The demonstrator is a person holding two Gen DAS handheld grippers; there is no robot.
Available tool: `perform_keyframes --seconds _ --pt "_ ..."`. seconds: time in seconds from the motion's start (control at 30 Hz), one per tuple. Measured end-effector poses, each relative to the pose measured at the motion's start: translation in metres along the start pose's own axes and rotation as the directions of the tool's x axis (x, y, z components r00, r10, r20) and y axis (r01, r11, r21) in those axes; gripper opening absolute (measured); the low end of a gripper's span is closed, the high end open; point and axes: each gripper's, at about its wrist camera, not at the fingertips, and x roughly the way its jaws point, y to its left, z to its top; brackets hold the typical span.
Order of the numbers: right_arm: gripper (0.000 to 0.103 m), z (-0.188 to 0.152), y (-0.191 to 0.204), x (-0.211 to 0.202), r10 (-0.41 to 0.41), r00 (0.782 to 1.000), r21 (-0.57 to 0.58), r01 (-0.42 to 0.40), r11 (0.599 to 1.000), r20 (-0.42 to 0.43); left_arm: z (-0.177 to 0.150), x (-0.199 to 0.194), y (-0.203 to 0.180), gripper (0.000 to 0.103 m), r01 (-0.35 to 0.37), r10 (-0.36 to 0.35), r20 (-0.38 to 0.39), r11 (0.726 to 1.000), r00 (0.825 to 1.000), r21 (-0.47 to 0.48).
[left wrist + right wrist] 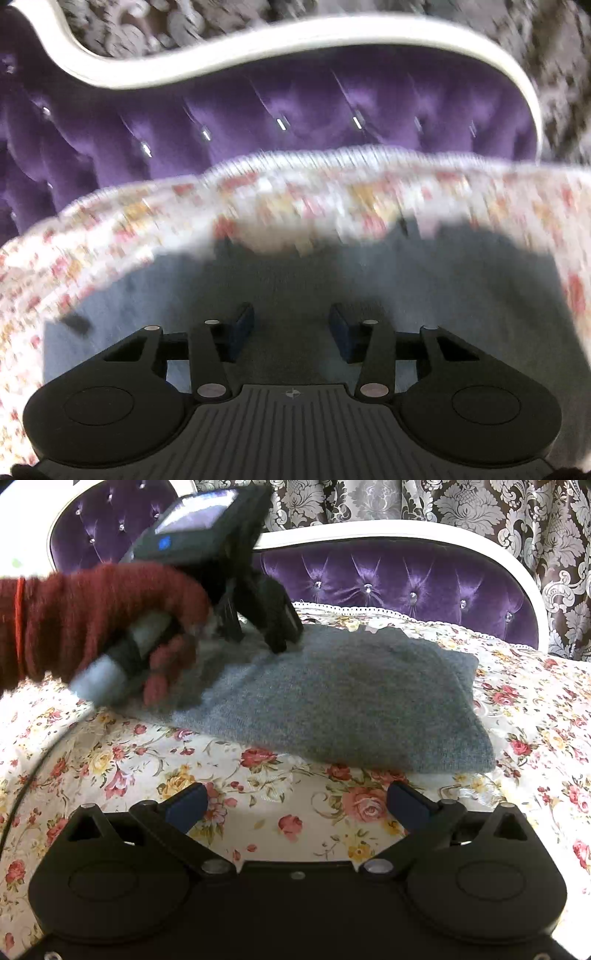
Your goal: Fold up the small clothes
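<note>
**Pressing the grey fold flat on the flowered bedspread**

Hovering low over the grey knit garment [332, 698], the left gripper [291, 328] shows its blue pads apart with nothing between them, only grey cloth beneath; its view is streaked with blur, so exactly where the tips meet the wool I cannot tell; from the right wrist view it sits at the garment's far left end, tips down on or just above the fabric, likely pinning or smoothing a fold. The garment lies as a compact bundle in the middle of the floral bedspread [122, 760], its far edge near the purple tufted headboard [388, 576]; it looks already doubled over, so folding seems well along. The right gripper [297, 805] waits at the near edge of the bedspread, jaws spread wide and empty, just short of the garment's near hem; my guess is it stands clear to give the left room.
</note>
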Motion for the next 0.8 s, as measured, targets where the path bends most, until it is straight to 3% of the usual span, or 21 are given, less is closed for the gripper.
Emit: perform_keyframes --seconds 0.07,0.2,0.33,0.43,0.53,0.63,0.8 --pt "0.103 0.000 0.000 0.000 -0.001 1.000 -0.003 0.001 1.000 -0.001 0.009 0.009 -0.002 0.044 -0.049 0.049 -0.002 0.999 0.999 0.021" --pt "0.103 0.000 0.001 0.000 -0.002 1.000 -0.005 0.002 1.000 -0.003 0.008 0.042 -0.010 0.045 -0.096 0.101 -0.084 0.993 0.991 0.063" --pt "0.103 0.000 0.001 0.000 -0.003 1.000 -0.005 0.003 1.000 -0.003 0.004 0.045 -0.009 0.045 -0.102 0.104 -0.064 0.994 0.992 0.035" --pt "0.103 0.000 0.001 0.000 -0.003 1.000 -0.005 0.003 1.000 -0.003 0.010 0.038 -0.004 0.044 -0.068 0.071 -0.083 0.997 0.994 0.040" --pt "0.103 0.000 0.000 0.000 0.002 1.000 -0.001 -0.002 1.000 -0.003 0.005 0.015 0.006 0.043 0.001 -0.002 -0.043 1.000 0.999 -0.011" --pt "0.103 0.000 -0.002 -0.001 0.009 1.000 0.005 -0.009 1.000 -0.003 -0.015 -0.014 0.008 0.043 0.069 -0.069 -0.015 0.997 0.997 -0.018" --pt "0.103 0.000 -0.002 -0.002 0.009 1.000 0.004 -0.009 1.000 -0.003 -0.056 -0.036 0.003 0.044 0.089 -0.087 -0.042 0.995 0.995 0.045"
